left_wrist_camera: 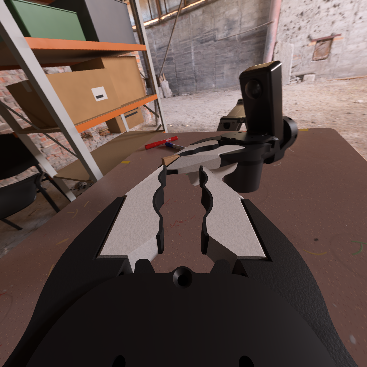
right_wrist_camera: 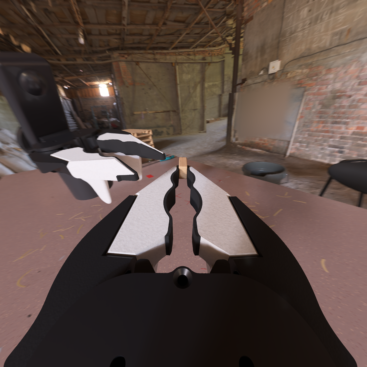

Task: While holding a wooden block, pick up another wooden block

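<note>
My right gripper (right_wrist_camera: 182, 168) is shut on a small light wooden block (right_wrist_camera: 182, 161), pinched upright between its fingertips above the brown table (right_wrist_camera: 59, 238). In the left wrist view the right gripper (left_wrist_camera: 171, 162) comes in from the right, and the block (left_wrist_camera: 170, 159) sticks out of its tips just ahead of my left fingertips. My left gripper (left_wrist_camera: 182, 170) is open and empty, with its tips close below the right gripper's fingers. It also shows at the left of the right wrist view (right_wrist_camera: 150, 166), open. No second wooden block is in view.
A red marker (left_wrist_camera: 160, 142) and a blue marker (left_wrist_camera: 174, 146) lie on the table (left_wrist_camera: 278, 218) beyond the grippers. A metal shelf with cardboard boxes (left_wrist_camera: 79, 99) stands on the left. A grey bucket (right_wrist_camera: 264, 171) and a black chair (right_wrist_camera: 347, 174) stand off the table's edge.
</note>
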Controlling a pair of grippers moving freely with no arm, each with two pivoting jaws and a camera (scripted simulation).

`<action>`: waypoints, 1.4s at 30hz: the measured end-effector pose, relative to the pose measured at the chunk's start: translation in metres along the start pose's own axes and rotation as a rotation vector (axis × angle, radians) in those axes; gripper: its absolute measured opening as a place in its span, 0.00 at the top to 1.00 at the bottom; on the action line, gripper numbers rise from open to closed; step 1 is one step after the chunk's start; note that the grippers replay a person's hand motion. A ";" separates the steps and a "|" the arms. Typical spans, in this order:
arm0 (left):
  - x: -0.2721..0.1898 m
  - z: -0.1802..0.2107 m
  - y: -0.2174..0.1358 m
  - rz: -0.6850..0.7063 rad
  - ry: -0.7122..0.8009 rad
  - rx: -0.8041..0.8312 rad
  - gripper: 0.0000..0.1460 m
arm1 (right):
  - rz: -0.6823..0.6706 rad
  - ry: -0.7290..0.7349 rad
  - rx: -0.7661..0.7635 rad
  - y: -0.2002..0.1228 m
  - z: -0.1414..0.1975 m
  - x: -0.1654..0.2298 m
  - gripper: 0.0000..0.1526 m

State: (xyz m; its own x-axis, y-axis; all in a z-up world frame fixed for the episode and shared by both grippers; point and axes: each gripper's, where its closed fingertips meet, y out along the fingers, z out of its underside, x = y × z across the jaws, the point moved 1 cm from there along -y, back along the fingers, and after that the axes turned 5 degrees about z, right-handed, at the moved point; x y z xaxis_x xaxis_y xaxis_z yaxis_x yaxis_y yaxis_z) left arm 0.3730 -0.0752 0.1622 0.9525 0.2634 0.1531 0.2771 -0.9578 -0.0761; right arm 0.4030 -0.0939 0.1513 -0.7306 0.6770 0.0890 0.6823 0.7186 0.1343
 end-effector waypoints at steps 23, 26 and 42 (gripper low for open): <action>0.092 0.070 -0.015 -0.128 -0.381 0.265 0.73 | 0.195 -0.258 0.088 0.000 0.010 -0.026 0.96; 0.113 0.108 -0.014 -0.104 -0.509 0.413 0.73 | 0.195 -0.245 0.093 0.001 0.011 -0.029 0.96; 0.124 0.163 0.011 -0.093 -0.323 0.757 0.87 | 0.158 -0.180 0.173 -0.003 0.027 -0.036 0.96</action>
State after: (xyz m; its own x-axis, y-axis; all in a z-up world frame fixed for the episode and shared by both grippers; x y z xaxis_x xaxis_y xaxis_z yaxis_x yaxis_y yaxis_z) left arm 0.5146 -0.0340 0.0192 0.8789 0.4683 -0.0906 0.2568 -0.6245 -0.7376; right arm 0.4284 -0.1161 0.1213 -0.6091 0.7888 -0.0828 0.7929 0.6082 -0.0386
